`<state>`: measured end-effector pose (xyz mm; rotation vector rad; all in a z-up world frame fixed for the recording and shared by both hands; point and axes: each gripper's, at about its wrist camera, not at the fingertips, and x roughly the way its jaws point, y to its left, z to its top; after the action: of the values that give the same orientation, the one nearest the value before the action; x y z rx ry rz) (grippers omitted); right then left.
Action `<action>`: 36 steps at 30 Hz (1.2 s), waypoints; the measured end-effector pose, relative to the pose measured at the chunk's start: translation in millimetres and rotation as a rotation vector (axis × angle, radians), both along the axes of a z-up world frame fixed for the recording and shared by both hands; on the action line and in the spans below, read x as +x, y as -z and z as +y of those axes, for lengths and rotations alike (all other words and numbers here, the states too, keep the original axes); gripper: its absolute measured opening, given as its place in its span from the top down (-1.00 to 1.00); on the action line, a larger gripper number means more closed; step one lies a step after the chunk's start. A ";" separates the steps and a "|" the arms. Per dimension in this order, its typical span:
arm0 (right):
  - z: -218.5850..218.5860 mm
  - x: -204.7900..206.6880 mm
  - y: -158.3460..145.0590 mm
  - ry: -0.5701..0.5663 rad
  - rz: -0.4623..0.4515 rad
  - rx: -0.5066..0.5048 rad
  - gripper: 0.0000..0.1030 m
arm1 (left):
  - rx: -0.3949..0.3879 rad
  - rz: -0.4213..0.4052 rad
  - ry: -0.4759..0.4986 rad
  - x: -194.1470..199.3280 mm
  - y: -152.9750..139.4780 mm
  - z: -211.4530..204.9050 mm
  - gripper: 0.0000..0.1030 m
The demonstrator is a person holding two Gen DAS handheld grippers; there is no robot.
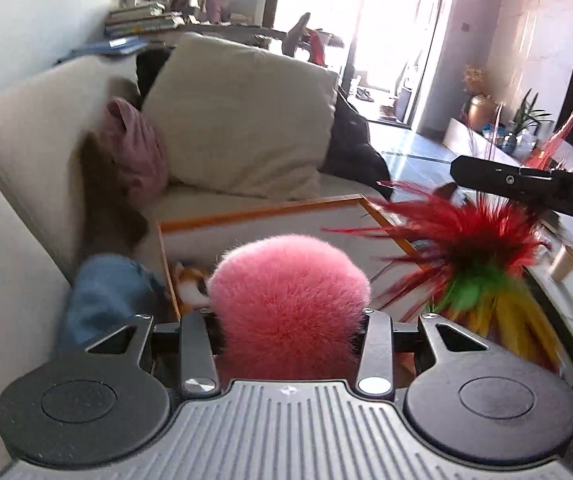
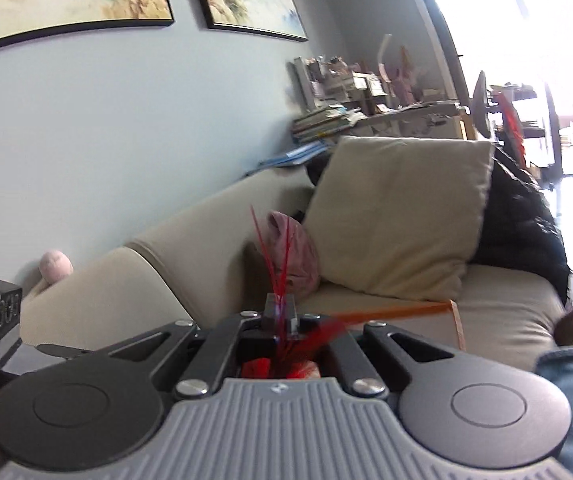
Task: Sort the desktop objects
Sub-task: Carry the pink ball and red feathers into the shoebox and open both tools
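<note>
My left gripper (image 1: 286, 316) is shut on a fluffy pink ball (image 1: 288, 300) and holds it above a white tray with an orange rim (image 1: 262, 213). My right gripper (image 2: 280, 312) is shut on a feather toy; a few red feathers (image 2: 272, 264) stick up between its closed fingers. In the left wrist view the right gripper (image 1: 526, 186) reaches in from the right, and the feather toy (image 1: 470, 256) hangs under it, red on top, green and yellow below, over the tray's right edge. An orange plush toy (image 1: 190, 284) lies in the tray, partly hidden by the pink ball.
A beige sofa (image 1: 14, 152) with a cream cushion (image 1: 246, 120) and a pink cloth (image 1: 138, 148) lies behind the tray. A black jacket (image 1: 356, 140) lies at the sofa's right end. A paper cup (image 1: 564, 262) stands on the right. A knee in jeans (image 1: 106, 292) is at the left.
</note>
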<state>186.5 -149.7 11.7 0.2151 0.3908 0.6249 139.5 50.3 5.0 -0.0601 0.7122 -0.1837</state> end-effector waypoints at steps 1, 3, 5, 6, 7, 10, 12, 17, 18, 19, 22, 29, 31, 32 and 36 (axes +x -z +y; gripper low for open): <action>5.1 5.7 1.2 -0.002 0.006 0.006 1.00 | 0.017 0.007 0.003 6.1 1.9 -0.5 0.10; 16.4 18.2 8.2 -0.005 0.027 0.006 1.00 | 0.077 0.041 0.024 20.5 11.6 -5.5 0.10; 27.0 30.8 19.7 -0.013 0.066 0.013 1.00 | 0.132 0.103 0.043 34.2 27.0 -7.9 0.10; 32.1 36.2 26.6 -0.021 0.093 0.016 1.00 | 0.159 0.131 0.049 39.4 35.7 -8.5 0.10; 37.0 40.7 34.2 -0.028 0.117 0.017 1.00 | 0.184 0.149 0.050 42.8 43.7 -8.6 0.10; 51.5 49.9 56.6 -0.050 0.183 0.001 1.00 | 0.256 0.182 0.067 47.2 63.8 -11.2 0.10; 60.0 55.2 72.1 -0.066 0.228 -0.008 1.00 | 0.312 0.191 0.078 47.5 72.7 -15.3 0.09; 72.7 68.1 104.2 -0.108 0.344 0.002 1.00 | 0.382 0.225 0.128 48.9 85.8 -20.3 0.08; 73.5 70.9 108.4 -0.118 0.370 0.014 1.00 | 0.393 0.233 0.137 48.2 87.7 -21.4 0.07; 74.1 73.2 112.4 -0.129 0.399 0.028 1.00 | 0.398 0.234 0.142 47.2 88.4 -21.7 0.07; 78.7 75.5 118.6 -0.138 0.430 0.019 1.00 | 0.393 0.242 0.157 51.2 88.8 -18.7 -0.01; 83.1 80.5 128.3 -0.147 0.497 0.028 0.88 | 0.365 0.238 0.160 50.3 85.0 -13.7 -0.03; 82.8 82.0 128.3 -0.144 0.506 0.040 0.77 | 0.344 0.231 0.154 47.2 81.2 -10.8 -0.03; 81.6 81.2 126.9 -0.140 0.502 0.041 0.76 | 0.331 0.223 0.149 44.8 78.4 -9.1 -0.03; 71.6 75.5 117.8 -0.122 0.473 0.042 0.73 | 0.265 0.191 0.123 32.9 64.8 -5.2 -0.02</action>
<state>262.0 -78.1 -106.1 0.3835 0.8520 0.7013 172.5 45.2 -59.8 0.2218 0.9264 -0.2017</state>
